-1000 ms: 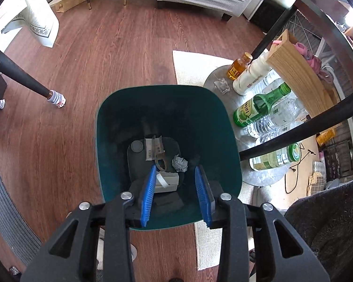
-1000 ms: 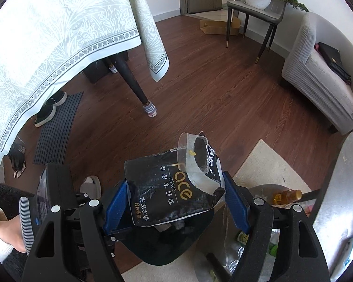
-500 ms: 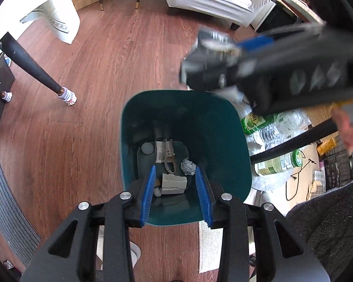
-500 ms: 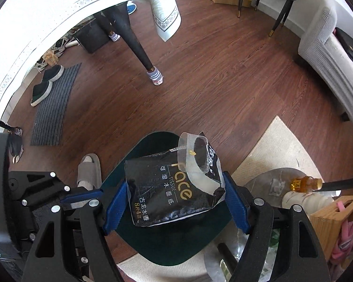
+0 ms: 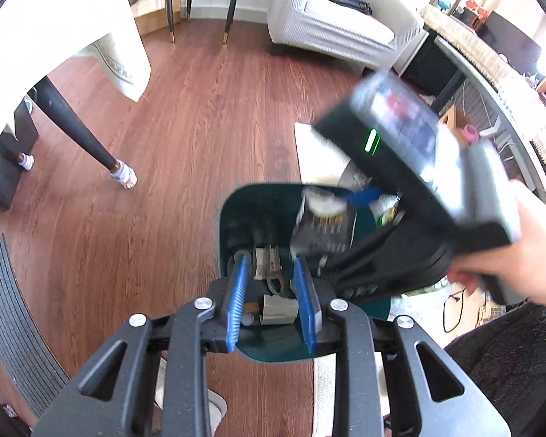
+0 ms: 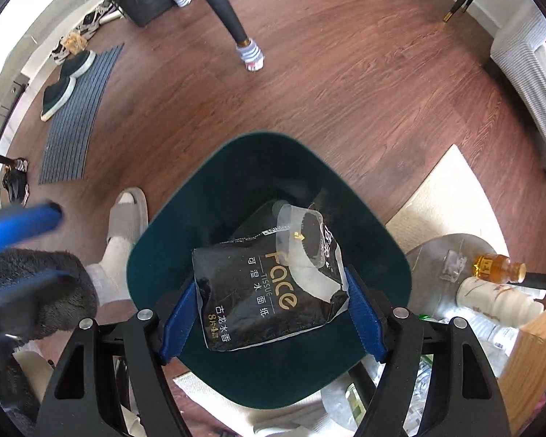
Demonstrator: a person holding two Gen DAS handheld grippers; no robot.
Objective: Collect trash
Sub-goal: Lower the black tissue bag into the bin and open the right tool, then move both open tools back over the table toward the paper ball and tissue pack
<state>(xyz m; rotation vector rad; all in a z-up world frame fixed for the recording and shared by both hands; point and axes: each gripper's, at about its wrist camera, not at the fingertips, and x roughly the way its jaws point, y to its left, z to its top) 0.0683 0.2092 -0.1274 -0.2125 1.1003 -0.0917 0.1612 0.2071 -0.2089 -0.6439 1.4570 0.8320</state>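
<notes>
A dark green trash bin (image 6: 207, 189) stands on the wood floor; it also shows in the left wrist view (image 5: 233, 211) with paper scraps and a small box inside. My right gripper (image 6: 273, 313) is shut on a black tissue pack (image 6: 269, 287) and holds it over the bin's opening; the pack shows blurred in the left wrist view (image 5: 324, 225). My left gripper (image 5: 273, 302) is open and empty, above the bin's near rim.
Several bottles (image 6: 495, 266) stand on a round tray right of the bin, beside a wooden box (image 6: 527, 357). A table leg (image 5: 80, 134) stands left. A rug (image 6: 444, 196), a sofa (image 5: 331, 29) and my slippered foot (image 6: 127, 215) are nearby.
My right gripper has carried the tissue pack down and over the bin's opening. My left gripper has drawn back toward the bin's near rim, still open.
</notes>
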